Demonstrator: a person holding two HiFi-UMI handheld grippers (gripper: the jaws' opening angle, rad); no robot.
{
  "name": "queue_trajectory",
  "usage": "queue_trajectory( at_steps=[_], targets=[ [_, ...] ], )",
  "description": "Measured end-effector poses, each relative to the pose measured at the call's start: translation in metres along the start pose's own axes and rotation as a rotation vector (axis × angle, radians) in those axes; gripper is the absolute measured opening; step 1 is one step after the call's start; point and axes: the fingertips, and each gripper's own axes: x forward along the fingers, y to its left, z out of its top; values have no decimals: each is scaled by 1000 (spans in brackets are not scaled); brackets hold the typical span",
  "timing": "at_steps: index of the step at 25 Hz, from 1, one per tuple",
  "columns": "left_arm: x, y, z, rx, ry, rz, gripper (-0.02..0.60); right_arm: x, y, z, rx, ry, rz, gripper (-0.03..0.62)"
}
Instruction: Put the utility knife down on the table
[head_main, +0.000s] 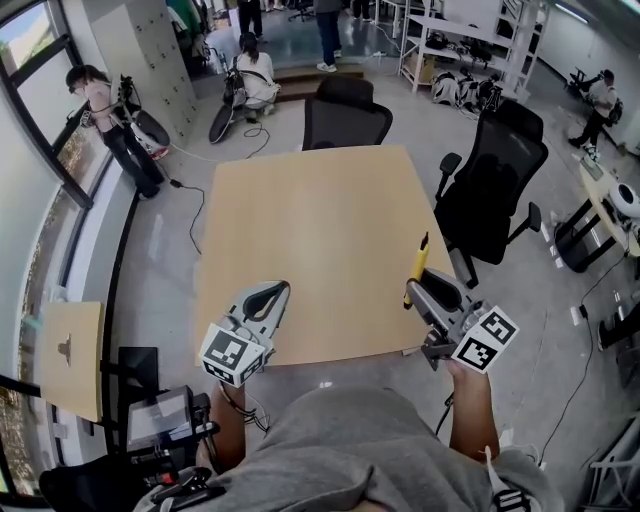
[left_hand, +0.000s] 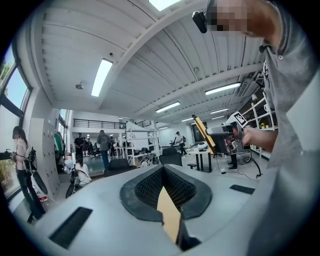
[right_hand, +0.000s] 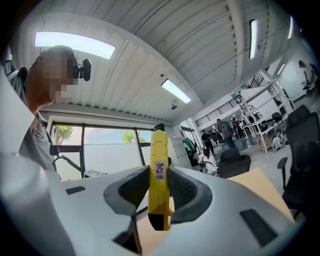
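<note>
Yellow utility knife (right_hand: 158, 150) points upward from right gripper (right_hand: 159, 176).

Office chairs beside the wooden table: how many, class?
2: one chair at the table's far edge, another chair by its right edge. More may stand hidden farther off.

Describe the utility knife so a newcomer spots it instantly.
Find the light wooden table, then the right gripper at its near right corner. The utility knife is the slim yellow bar clamped between its jaws, the only yellow item there.
</note>
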Motion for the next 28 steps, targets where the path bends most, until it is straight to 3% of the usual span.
queue_trajectory(
  at_steps=[4, 12, 28],
  targets=[
    [-22, 33, -7, -18, -19, 17, 3, 28, 20, -10, -5, 26, -6, 117],
    [-43, 55, -21, -49, -23, 38, 3, 65, 25, -17, -9, 51, 8, 117],
    [-33, 93, -28, -48, 17, 122, 3, 129, -15, -18, 23, 68, 96, 117]
  ],
)
